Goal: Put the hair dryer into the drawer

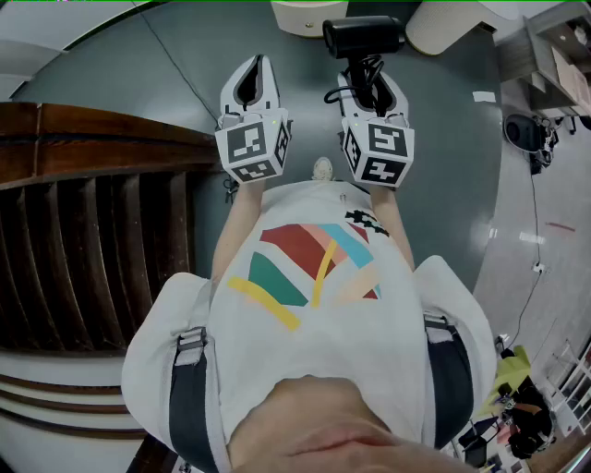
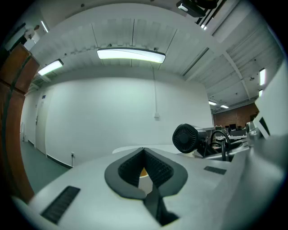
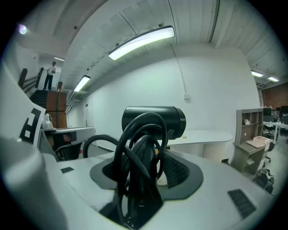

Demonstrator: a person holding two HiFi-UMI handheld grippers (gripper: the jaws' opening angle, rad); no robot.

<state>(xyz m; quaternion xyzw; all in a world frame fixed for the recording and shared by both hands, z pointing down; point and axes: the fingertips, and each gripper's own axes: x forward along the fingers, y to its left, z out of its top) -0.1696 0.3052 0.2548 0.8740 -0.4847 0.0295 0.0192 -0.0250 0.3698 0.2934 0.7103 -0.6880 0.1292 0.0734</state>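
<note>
A black hair dryer [image 1: 363,35] juts out past my right gripper [image 1: 371,81], which is shut on its handle. The dryer's black cord [image 3: 135,179] is looped round the handle between the jaws. In the right gripper view the dryer's barrel [image 3: 155,120] lies crosswise above the pads. From the left gripper view the dryer's round rear grille [image 2: 185,138] shows at the right. My left gripper [image 1: 256,66] is held level beside the right one, shut, its tips [image 2: 144,151] meeting with nothing between them. No drawer is visible in any view.
A dark wooden slatted structure [image 1: 83,231] fills the left side below me. A pale round table [image 1: 309,13] stands ahead, a grey shelf unit [image 1: 554,55] at the far right. The grey floor [image 1: 443,166] lies beneath the grippers. A white wall [image 2: 112,117] faces them.
</note>
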